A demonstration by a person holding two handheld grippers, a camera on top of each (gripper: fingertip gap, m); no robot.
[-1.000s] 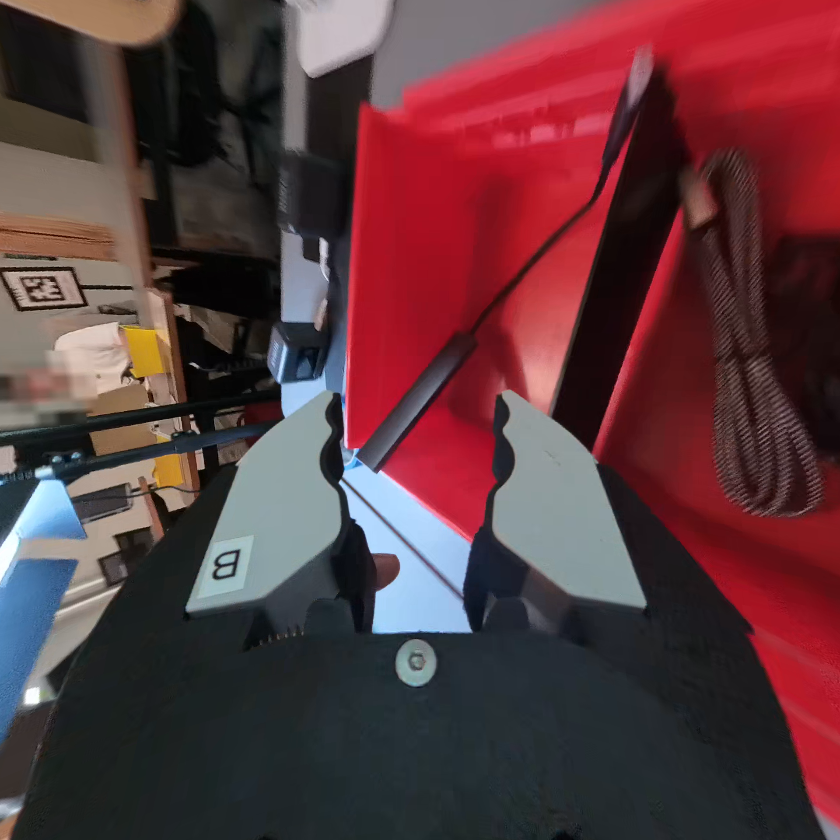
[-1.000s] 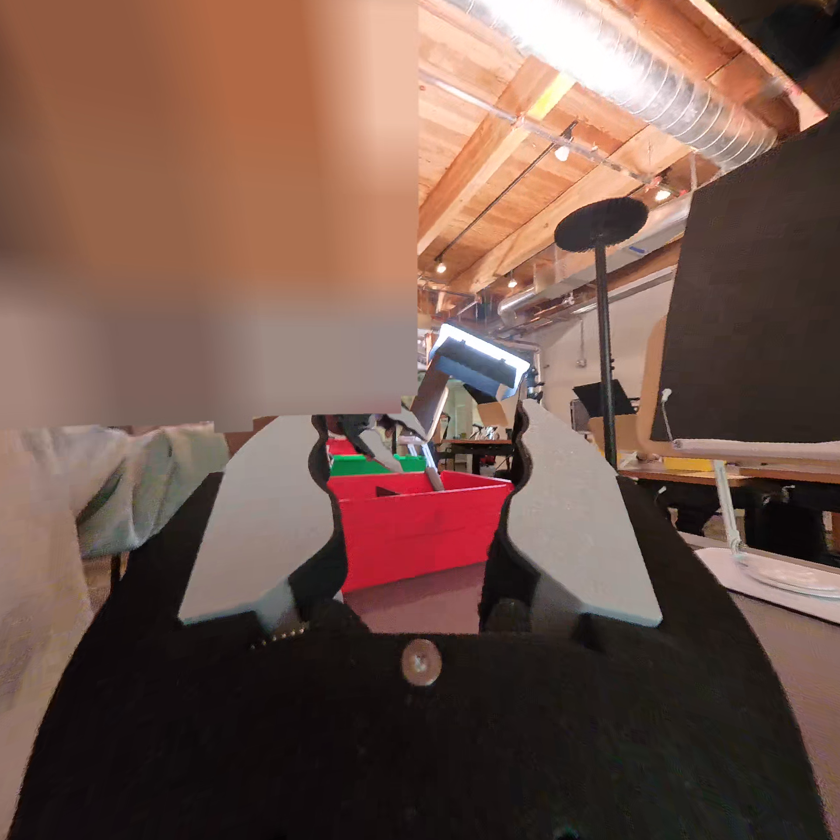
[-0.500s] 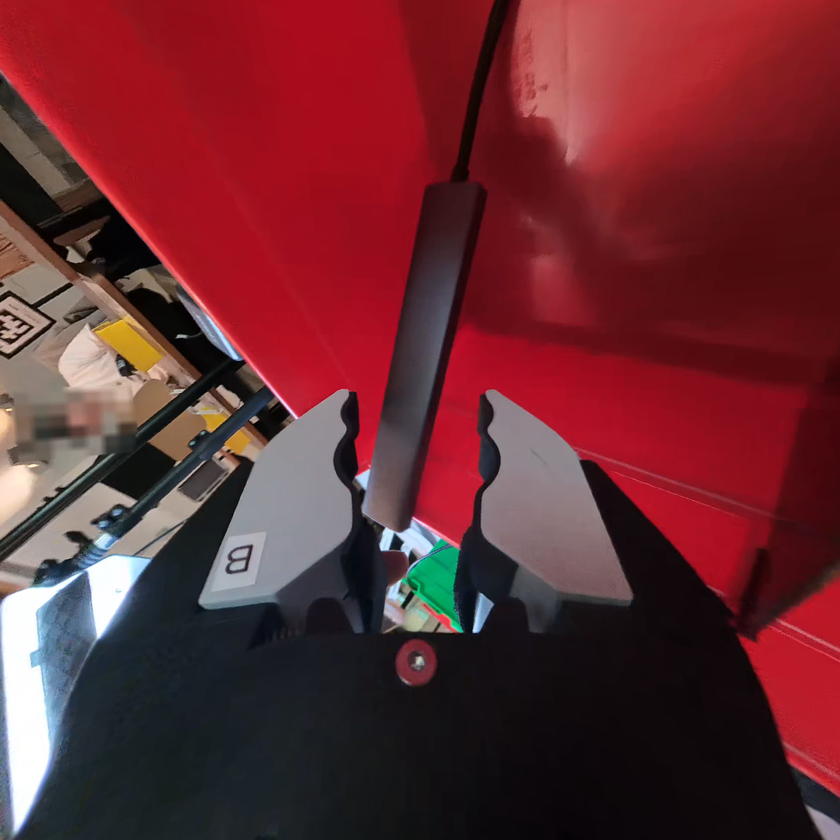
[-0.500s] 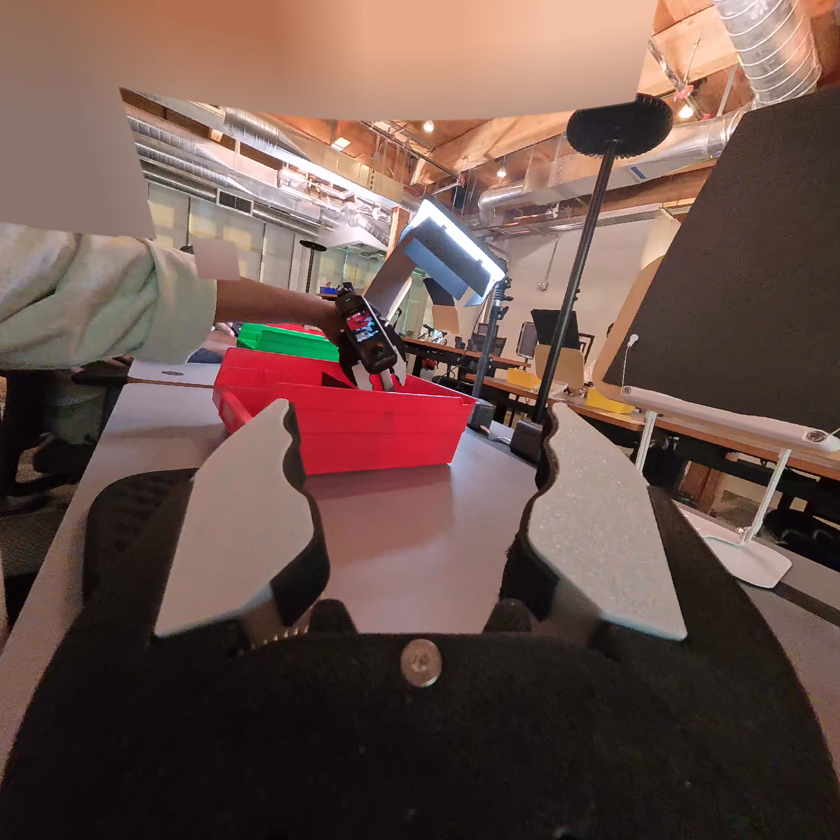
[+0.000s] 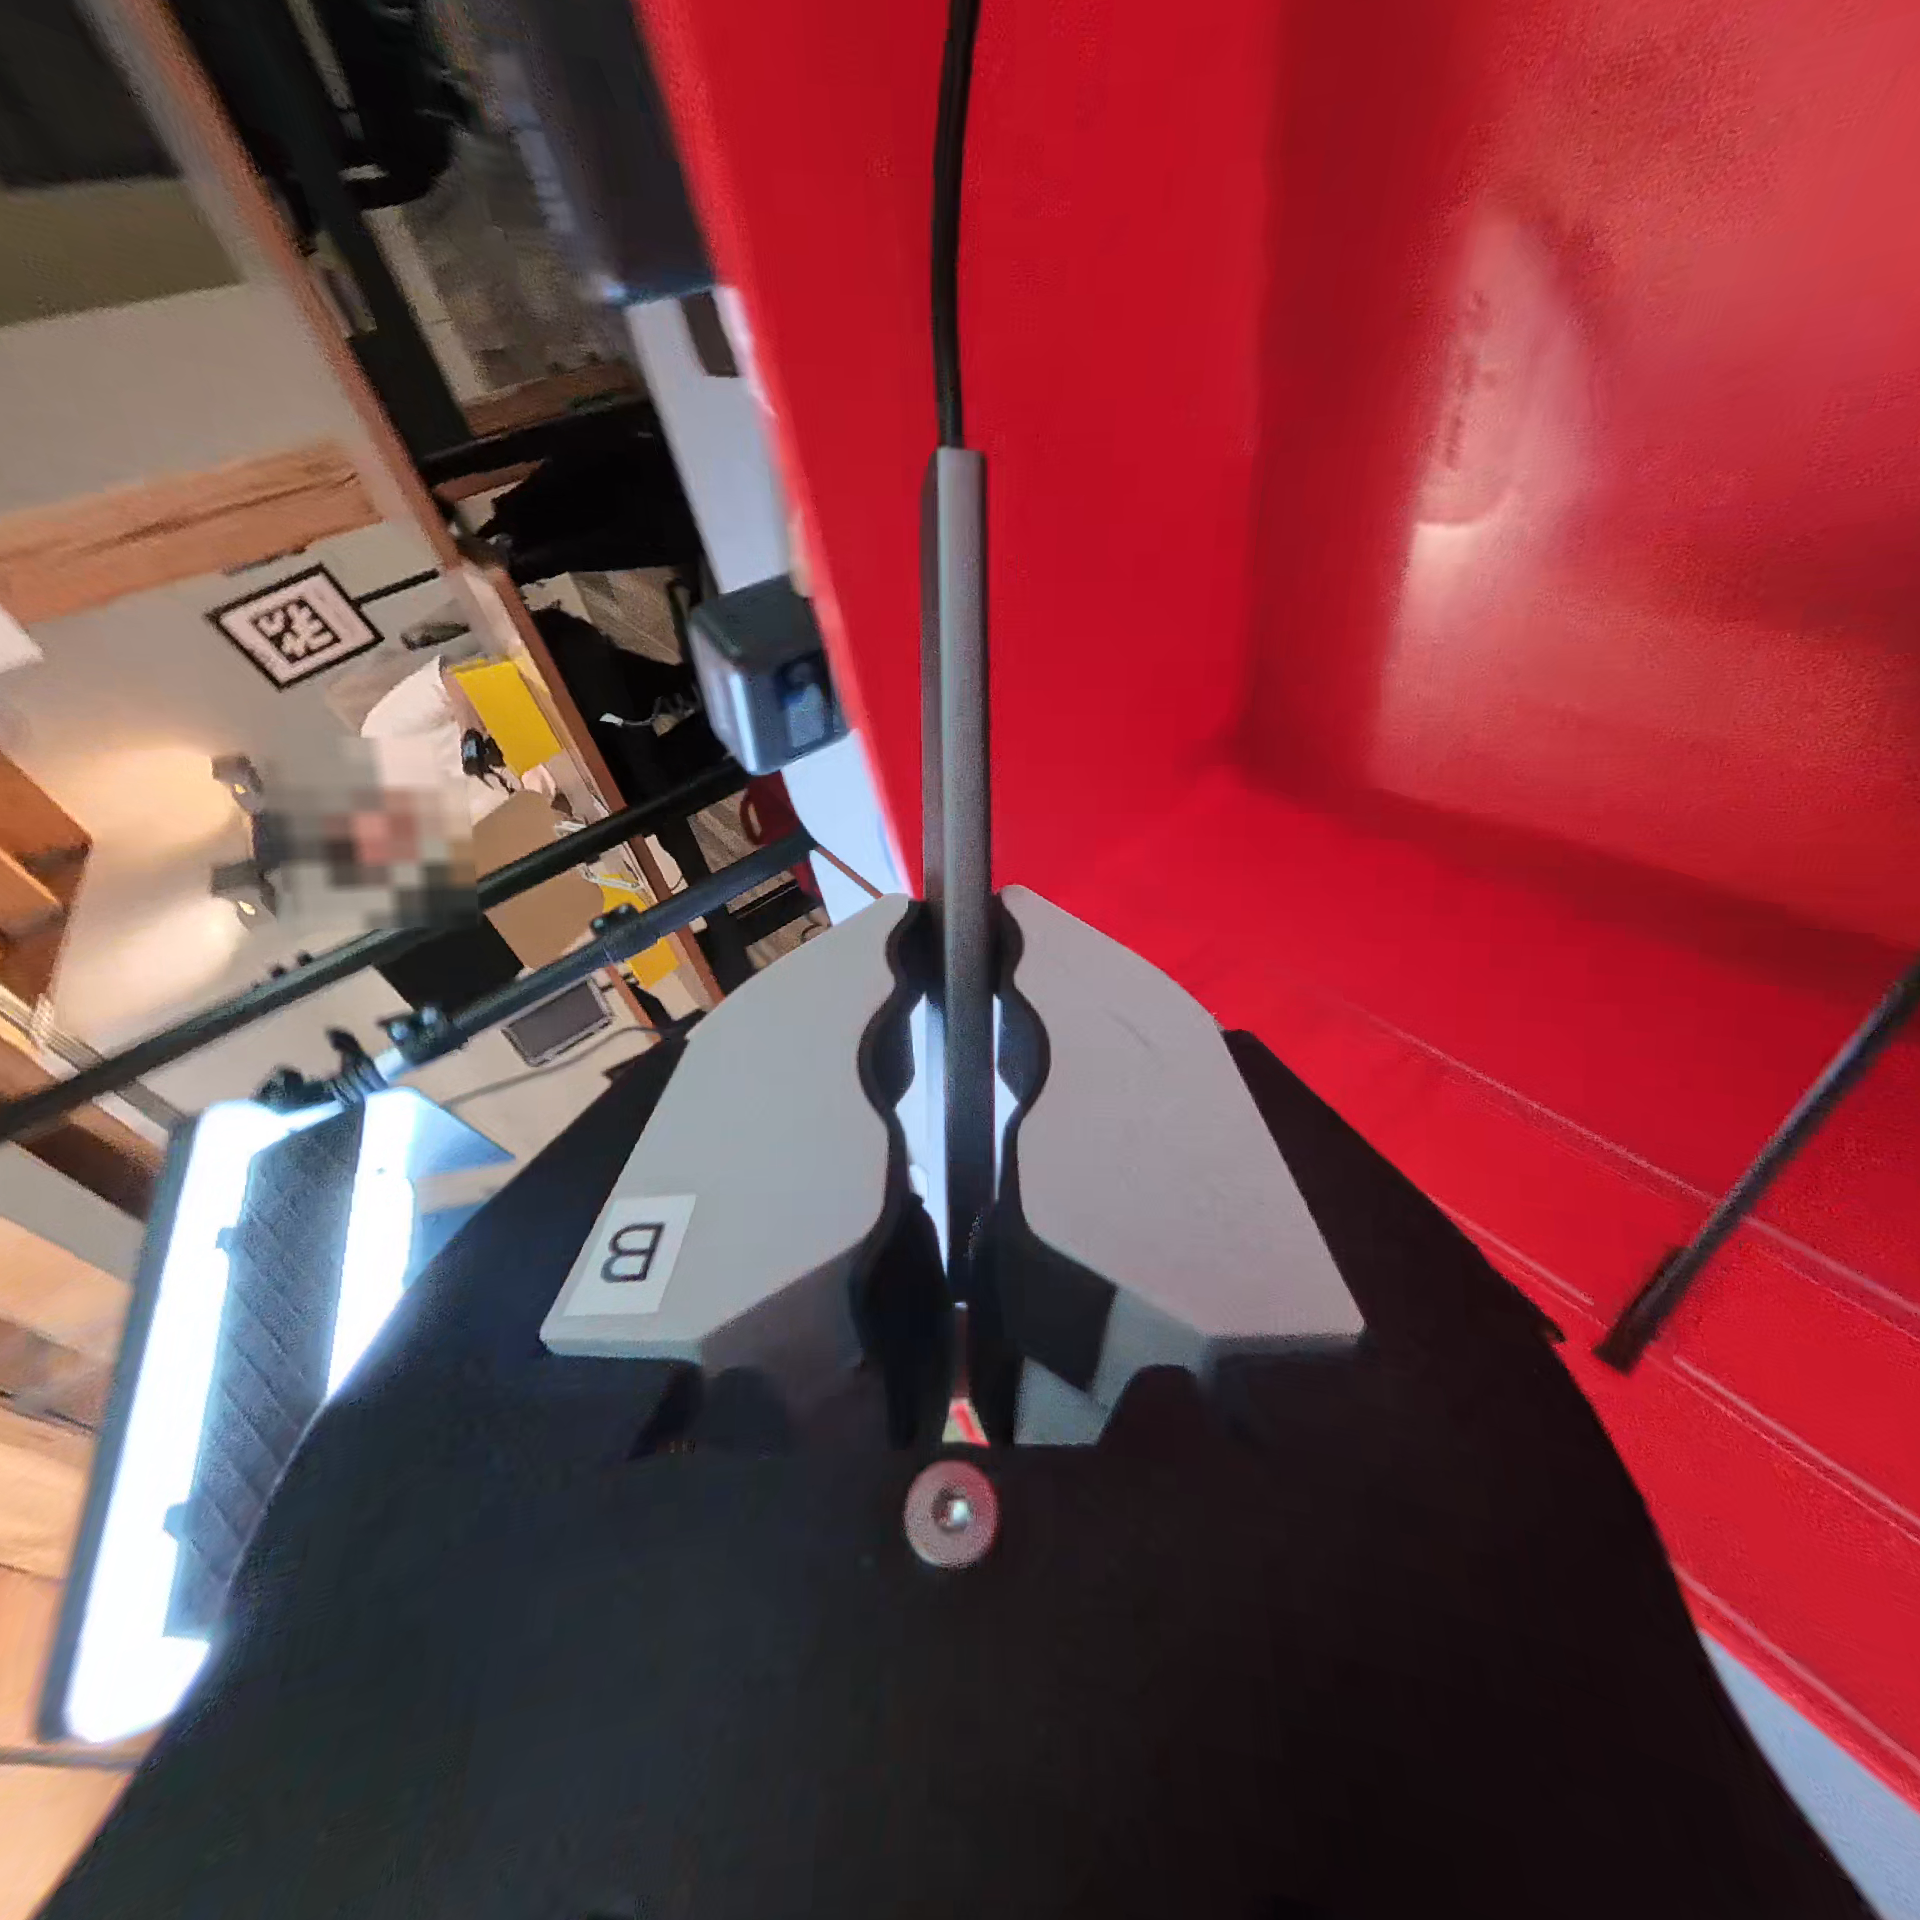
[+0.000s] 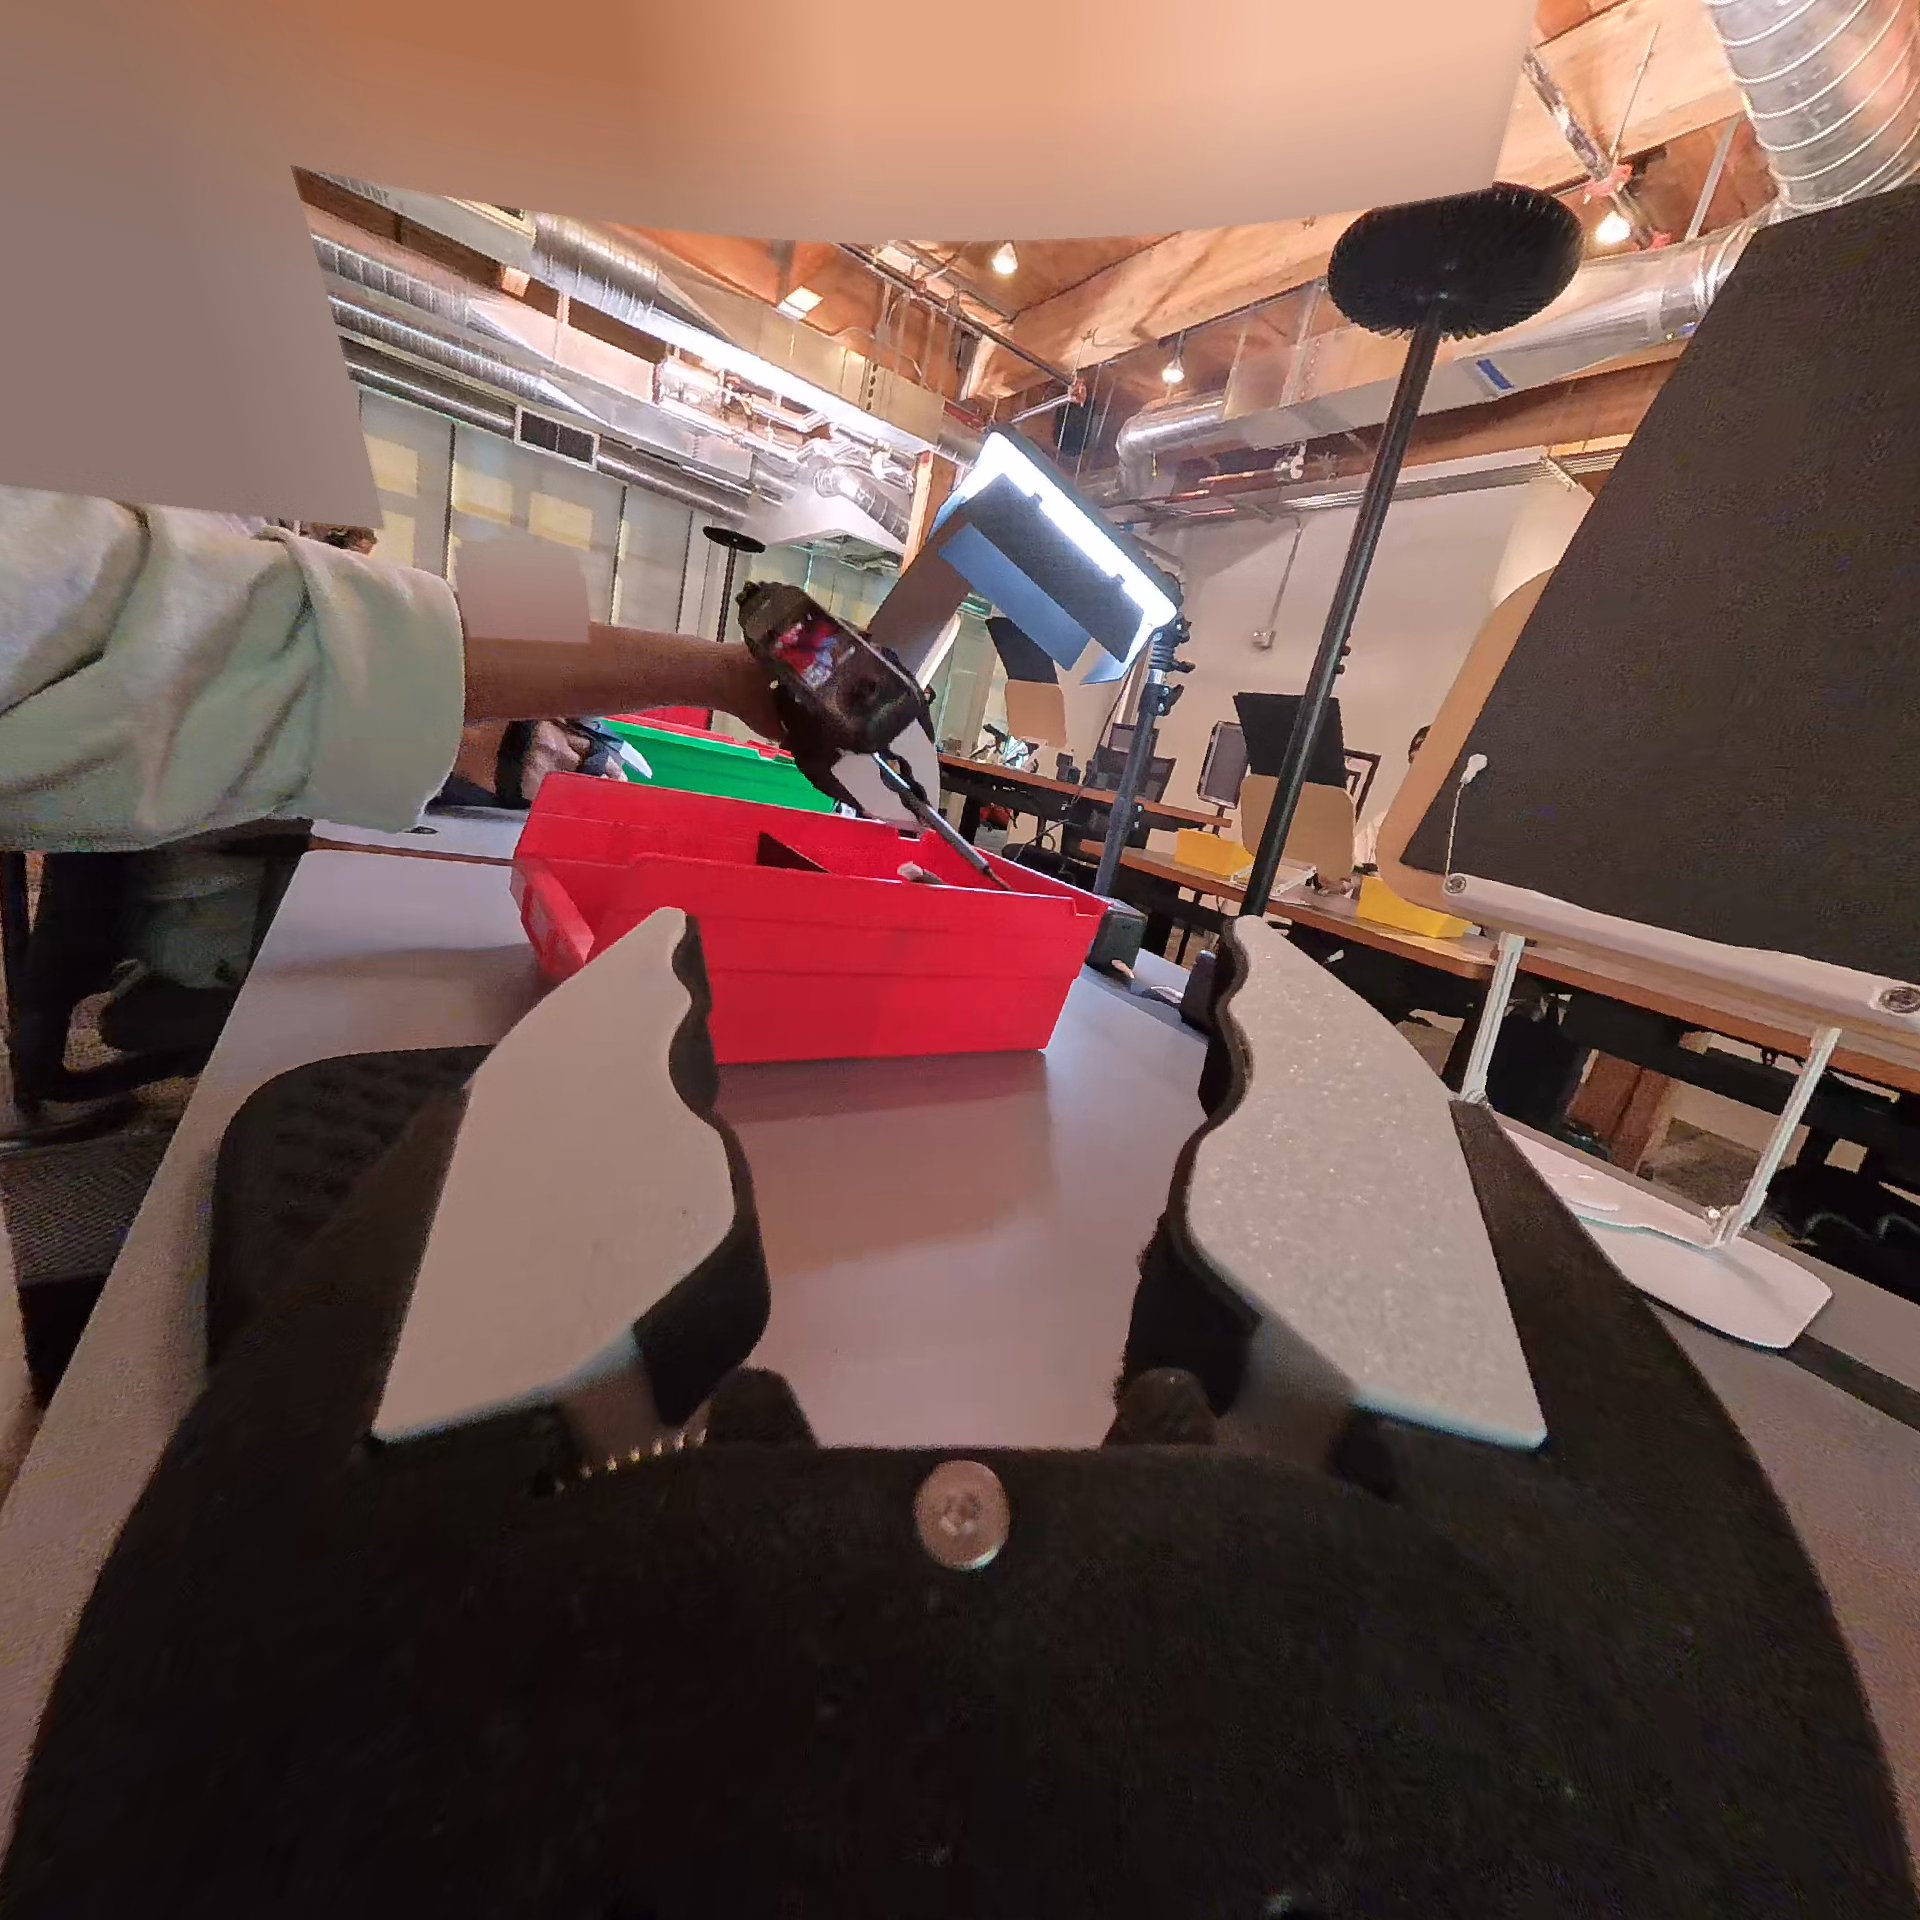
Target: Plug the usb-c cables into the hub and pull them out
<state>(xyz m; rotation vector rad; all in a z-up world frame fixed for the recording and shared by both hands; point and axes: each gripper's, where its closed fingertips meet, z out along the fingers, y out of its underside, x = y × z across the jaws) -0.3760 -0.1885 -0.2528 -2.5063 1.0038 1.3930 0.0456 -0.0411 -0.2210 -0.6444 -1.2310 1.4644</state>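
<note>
The left gripper has its two fingers pressed tight on the hub, a thin grey stick; the hub pokes out past the fingertips, over the inside of the red bin; a black cable runs from the hub's far end; a thin black divider stands in the bin at its right side. The right gripper is wide open and holds nothing; it sits low over the grey desk, near the front edge; the red bin rests farther back on the desk; a green bin sits behind it.
</note>
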